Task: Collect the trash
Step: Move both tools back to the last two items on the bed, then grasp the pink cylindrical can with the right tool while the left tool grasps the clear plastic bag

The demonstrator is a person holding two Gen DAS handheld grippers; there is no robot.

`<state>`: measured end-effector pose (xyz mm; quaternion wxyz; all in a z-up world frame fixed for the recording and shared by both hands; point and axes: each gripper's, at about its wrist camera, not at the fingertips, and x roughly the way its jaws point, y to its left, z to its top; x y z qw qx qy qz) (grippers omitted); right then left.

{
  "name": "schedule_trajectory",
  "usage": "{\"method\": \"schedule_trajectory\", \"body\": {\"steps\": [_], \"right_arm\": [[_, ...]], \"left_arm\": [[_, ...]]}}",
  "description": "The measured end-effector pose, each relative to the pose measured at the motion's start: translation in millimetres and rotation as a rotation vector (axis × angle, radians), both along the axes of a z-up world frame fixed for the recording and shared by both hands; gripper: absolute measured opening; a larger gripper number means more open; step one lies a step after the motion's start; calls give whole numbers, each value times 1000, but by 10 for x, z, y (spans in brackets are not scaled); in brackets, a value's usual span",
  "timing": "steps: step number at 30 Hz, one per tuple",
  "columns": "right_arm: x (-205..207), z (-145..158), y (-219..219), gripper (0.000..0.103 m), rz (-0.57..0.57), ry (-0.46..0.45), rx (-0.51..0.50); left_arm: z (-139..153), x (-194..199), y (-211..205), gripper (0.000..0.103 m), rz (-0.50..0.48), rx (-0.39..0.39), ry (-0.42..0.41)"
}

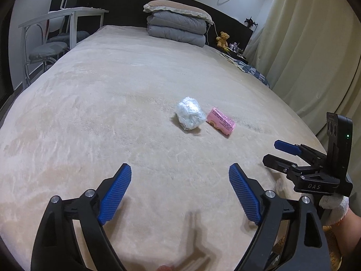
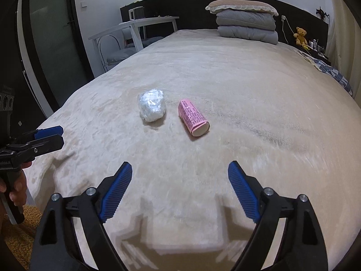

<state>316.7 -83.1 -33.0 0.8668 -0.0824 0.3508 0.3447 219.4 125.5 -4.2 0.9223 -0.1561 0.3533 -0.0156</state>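
A crumpled clear plastic wad (image 1: 190,113) lies on the beige bed cover, with a pink printed paper roll (image 1: 221,122) just right of it. Both also show in the right wrist view, the wad (image 2: 152,108) and the roll (image 2: 193,117). My left gripper (image 1: 180,174) is open and empty, low over the bed, short of the wad. My right gripper (image 2: 180,171) is open and empty, short of the roll. The right gripper also shows at the right edge of the left wrist view (image 1: 274,152).
The bed (image 1: 112,103) fills the view. Folded grey quilts with a pillow (image 1: 178,24) sit at the headboard. A white desk and chairs (image 1: 56,33) stand left of the bed. A teddy bear (image 1: 223,38) and curtains (image 1: 304,45) are to the right.
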Motion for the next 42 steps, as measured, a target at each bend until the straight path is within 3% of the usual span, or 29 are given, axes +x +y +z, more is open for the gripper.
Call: {"method": "schedule_trajectory", "body": {"steps": [6,17,25,27,30,42], "right_arm": [[351,-81,205,87,19,-3,-13],[890,-230,412,86,40,23,-20],[999,-306,487,67,51,37,-40],[1012,-331,517,51,59,42,-47],[1017,-349,530,42,70,53,-45],[919,-205,375,37,69,50,13]], "left_arm": [[-77,283,207,96,19,-42,-6],[-212,608,359,96,24,-92,17],[-260,675,516,96,58,-223,10],[-261,688,533,96,57,-260,3],[-263,713,531,96,61,-289,-1],[-259,910,316,95,35,-303,-15]]}}
